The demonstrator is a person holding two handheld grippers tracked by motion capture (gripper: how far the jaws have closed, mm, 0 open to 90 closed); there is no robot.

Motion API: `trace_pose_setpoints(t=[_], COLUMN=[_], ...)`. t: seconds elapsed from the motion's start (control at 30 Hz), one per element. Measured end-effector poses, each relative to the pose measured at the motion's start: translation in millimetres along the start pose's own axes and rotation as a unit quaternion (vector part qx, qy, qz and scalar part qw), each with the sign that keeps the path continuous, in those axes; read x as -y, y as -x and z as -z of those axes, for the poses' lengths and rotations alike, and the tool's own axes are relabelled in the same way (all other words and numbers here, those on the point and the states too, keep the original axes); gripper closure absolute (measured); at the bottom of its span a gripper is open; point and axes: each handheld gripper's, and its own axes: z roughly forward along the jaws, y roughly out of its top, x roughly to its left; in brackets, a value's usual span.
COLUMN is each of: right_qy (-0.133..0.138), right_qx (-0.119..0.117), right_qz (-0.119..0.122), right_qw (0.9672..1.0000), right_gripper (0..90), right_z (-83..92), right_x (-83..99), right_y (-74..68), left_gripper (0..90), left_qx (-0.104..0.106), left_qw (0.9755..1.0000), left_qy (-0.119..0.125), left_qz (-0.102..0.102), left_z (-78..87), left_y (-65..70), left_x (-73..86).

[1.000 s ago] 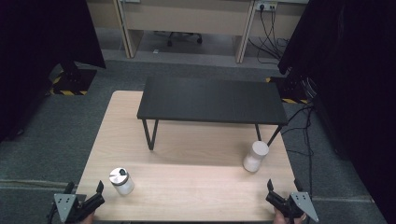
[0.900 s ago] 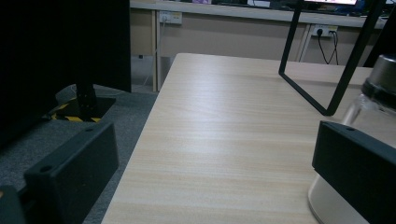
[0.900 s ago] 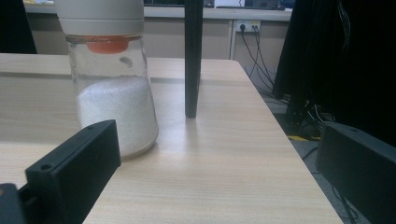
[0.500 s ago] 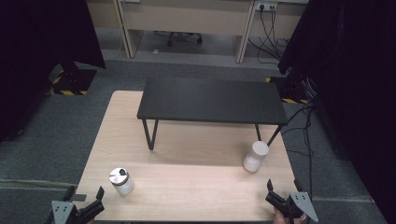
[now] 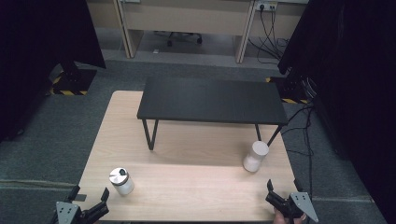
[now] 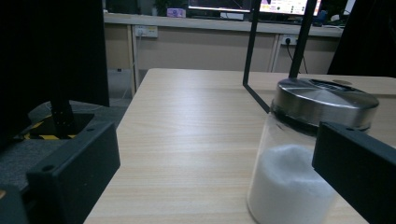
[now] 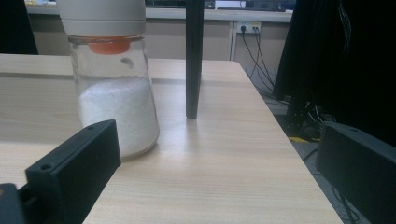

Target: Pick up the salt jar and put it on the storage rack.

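On the wooden table (image 5: 187, 186), everything can be placed against the black shelf (image 5: 212, 100) that stands on thin legs over the table's far half. Largest first: the table itself, pale and long-grained, runs from under the shelf out to the near edge. The shelf spans most of the table's width, and its right front leg (image 7: 194, 56) rises as a dark post in the right gripper view.

Just beside that right front leg, on the near side of the shelf, stands the white-capped jar (image 5: 255, 156), upright, part full of white grains. In the right gripper view it sits left of the leg, its orange inner collar showing under the cap.

Well out from the shelf's left front leg, toward the near left corner, stands the steel-lidded jar (image 5: 121, 181), also holding white powder.

Nearest the edge, farthest from the shelf, are the two tools. The left gripper (image 5: 88, 207) has its jaws spread apart and grasps nothing; the steel-lidded jar lies just ahead, close by one jaw. The right gripper (image 5: 282, 200) is likewise released, jaws wide, with the white-capped jar ahead of it.
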Motion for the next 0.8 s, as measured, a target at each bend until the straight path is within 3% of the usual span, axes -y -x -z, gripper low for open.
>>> trace_pose_setpoints(t=[0.37, 0.8], right_qy=[0.002, 0.004], right_qx=[-0.001, -0.002], right_qz=[-0.001, -0.001], right_qw=[1.0, 1.0], right_gripper=[0.2, 0.2], right_z=[0.4, 0.8], right_x=[0.8, 1.5], right_y=[0.6, 1.0], left_gripper=[1.4, 0.4], left_qx=[0.028, 0.047], left_qw=[0.9996, 0.9986], left_qy=[-0.009, -0.017], left_qz=[-0.001, -0.02], left_z=[-4.6, -13.9], left_y=[7.2, 17.8], left_x=[-3.8, -9.5])
